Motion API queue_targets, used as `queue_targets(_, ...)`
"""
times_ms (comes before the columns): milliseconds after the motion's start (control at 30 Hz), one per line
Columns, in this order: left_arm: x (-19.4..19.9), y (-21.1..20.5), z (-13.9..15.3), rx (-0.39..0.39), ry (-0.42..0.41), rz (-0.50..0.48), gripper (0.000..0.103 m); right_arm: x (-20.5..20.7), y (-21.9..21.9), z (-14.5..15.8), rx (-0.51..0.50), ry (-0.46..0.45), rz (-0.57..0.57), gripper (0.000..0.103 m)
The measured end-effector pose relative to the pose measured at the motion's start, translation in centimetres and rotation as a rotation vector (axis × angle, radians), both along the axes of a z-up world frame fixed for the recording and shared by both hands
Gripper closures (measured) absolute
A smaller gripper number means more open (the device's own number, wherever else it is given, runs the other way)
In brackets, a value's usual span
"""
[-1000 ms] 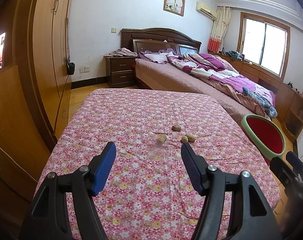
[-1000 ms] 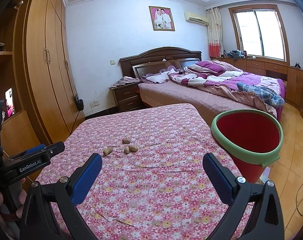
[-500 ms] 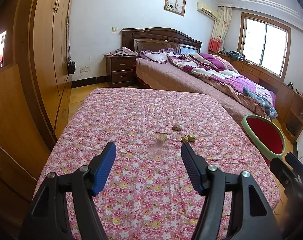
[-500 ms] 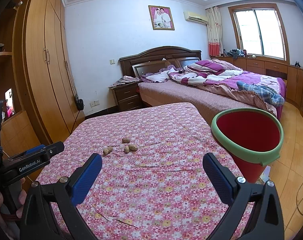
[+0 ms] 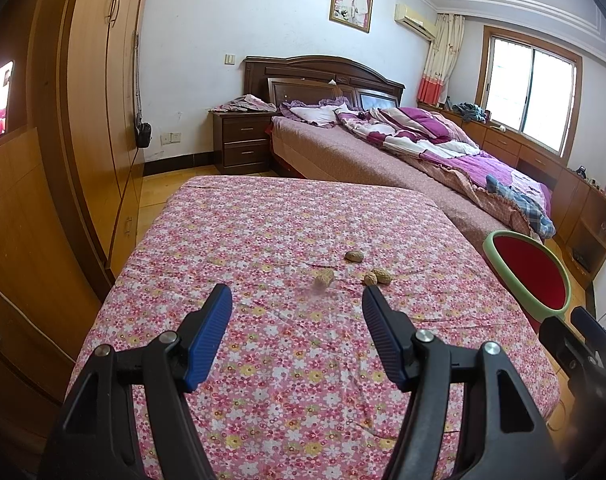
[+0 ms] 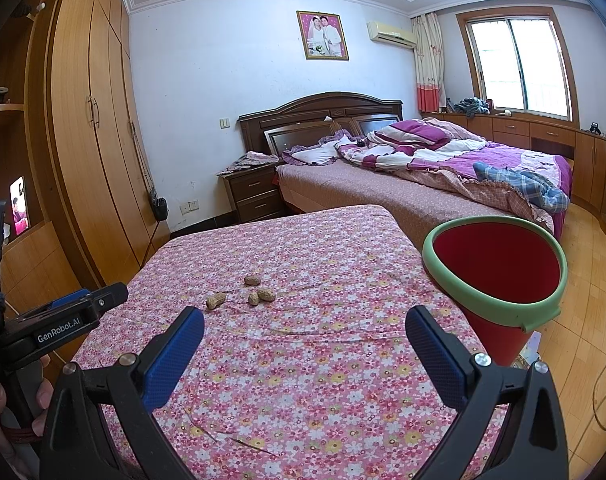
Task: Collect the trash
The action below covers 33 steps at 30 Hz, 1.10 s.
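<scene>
Floral-covered table (image 6: 343, 380), apparently four peanut shells (image 6: 256, 293) atop.

Bright daylight enters through the wood-framed sliding window (image 6: 519, 65), which is blown out white; both views stay sharp, edges curved, corners black.

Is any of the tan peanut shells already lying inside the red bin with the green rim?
No: all four tan peanut shells lie on the pink floral cloth, and the red bin with the green rim shows only bare red inside.

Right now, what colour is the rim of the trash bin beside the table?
Light green, on a red trash bin; its rim shows best in the right wrist view.
</scene>
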<state>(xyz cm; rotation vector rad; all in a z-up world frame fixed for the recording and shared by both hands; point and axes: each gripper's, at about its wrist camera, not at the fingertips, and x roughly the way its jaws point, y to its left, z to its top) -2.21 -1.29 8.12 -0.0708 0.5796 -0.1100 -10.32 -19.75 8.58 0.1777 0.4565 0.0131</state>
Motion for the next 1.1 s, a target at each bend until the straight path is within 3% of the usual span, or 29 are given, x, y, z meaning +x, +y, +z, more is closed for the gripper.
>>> queue_targets(1100,-0.13,-0.11,0.14,-0.001,-0.005,0.003,0.036,-0.07,0.02,-0.19,0.002,-0.001,-0.002,0.000)
